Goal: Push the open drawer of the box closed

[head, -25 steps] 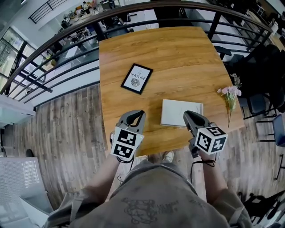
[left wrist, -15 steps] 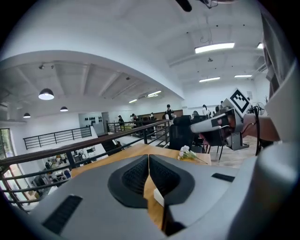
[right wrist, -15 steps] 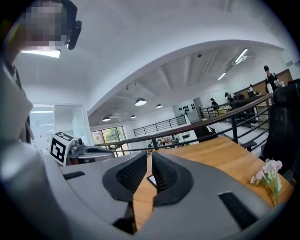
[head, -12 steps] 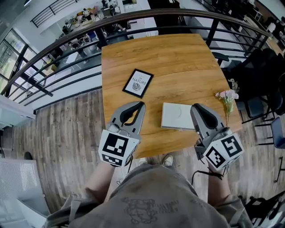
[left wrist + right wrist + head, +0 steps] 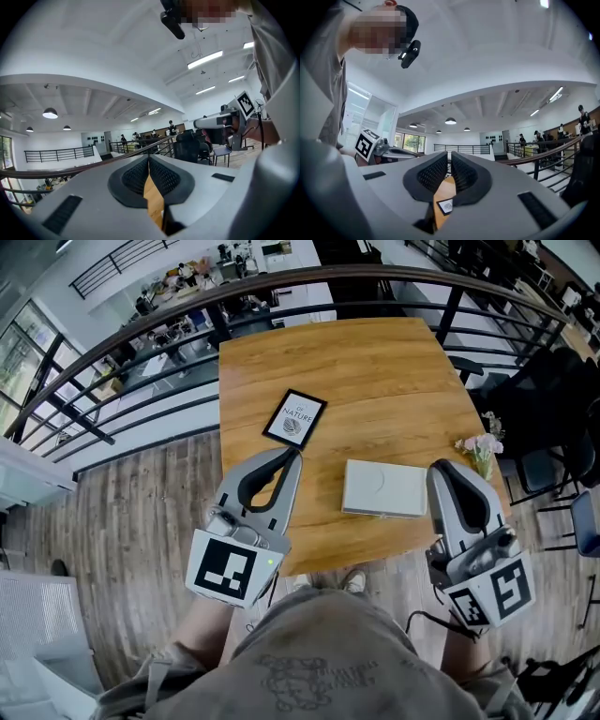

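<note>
Finding: the box (image 5: 384,488) lies at the table's (image 5: 356,362) 6 o'clock side, near the edge, between my two grippers and touched by neither. From above I cannot tell which side its drawer stands out.

Left gripper (image 5: 292,457): fingers pressed together, empty. Right gripper (image 5: 448,468): fingers have just been closing, now down to a sliver, nothing between them.

Risks: the box is flat, pale and smooth-skinned on varnished wood. A push off-centre would likely turn or slide the whole box instead of seating the drawer. A push toward 6 o'clock could carry it off the edge. The flowers (image 5: 480,448) at the table's 3 o'clock edge sit close to my right gripper, so a wide swing could knock them. The glossy framed card (image 5: 295,418) lies at 10 o'clock of the box.
</note>
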